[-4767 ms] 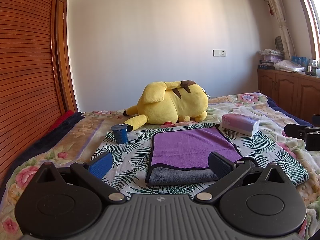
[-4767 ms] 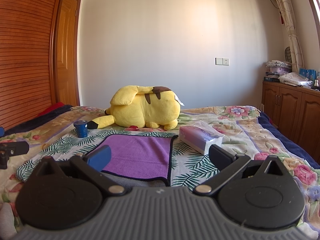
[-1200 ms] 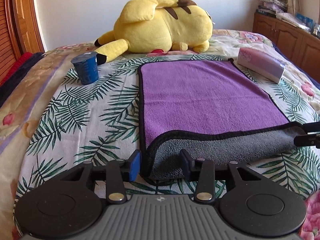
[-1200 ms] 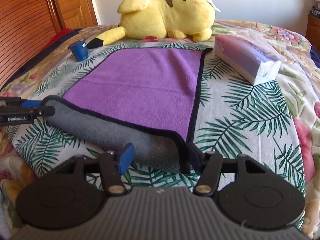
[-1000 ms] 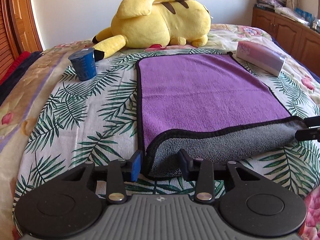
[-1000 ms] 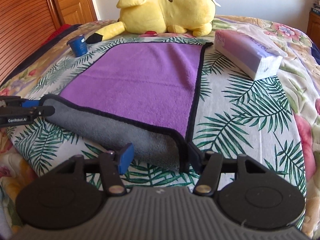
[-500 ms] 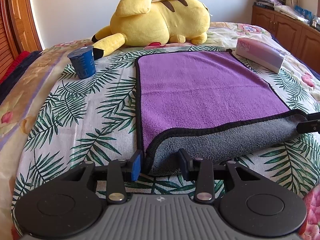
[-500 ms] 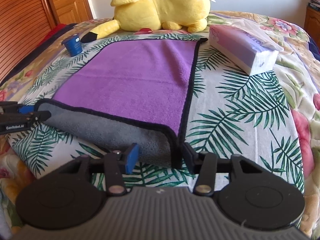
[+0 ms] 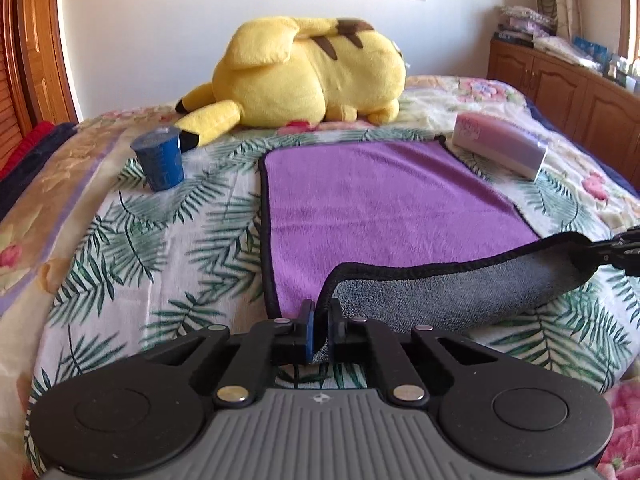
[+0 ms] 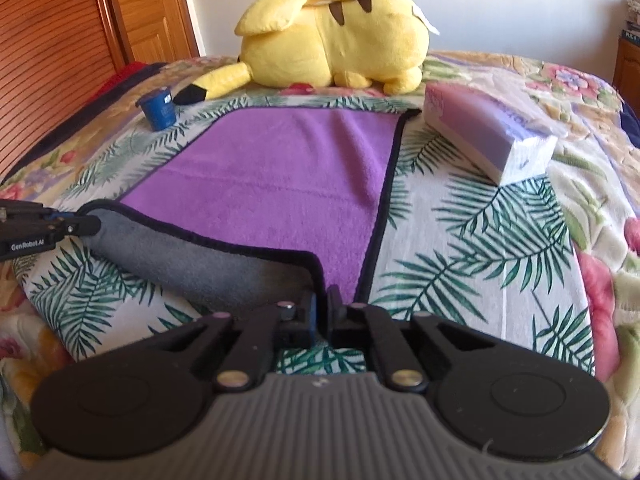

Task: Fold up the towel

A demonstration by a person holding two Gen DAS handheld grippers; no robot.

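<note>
- Here, the purple towel (image 9: 384, 208) lies spread on the leaf-print bedspread (image 9: 160, 248), with its near edge turned over so the grey underside faces up as a band along the front.
- The left gripper (image 9: 320, 330) sits low and level just above the bed, pointing toward the far wall; its fingers are clenched on the towel's near left corner, the black-trimmed hem rising out from between the pads.
- The right gripper (image 10: 322, 316) holds a matching low, level pose at the near right corner, its fingers pinched together on the hem there.
- In the left wrist view the right gripper's tips show at the right edge, touching the grey fold's far end; in the right wrist view the left gripper comes in from the left edge at the fold's other end.
- The grey band sags slightly between the two held corners and rests on the bedspread.
- A blue cup (image 9: 159, 162) stands upright on the bed, left of the towel and apart from it.
- A yellow Pikachu plush (image 10: 332, 36) lies beyond the towel's far edge.
- A tissue pack (image 10: 488, 136) lies just beside the towel's far right corner.
</note>
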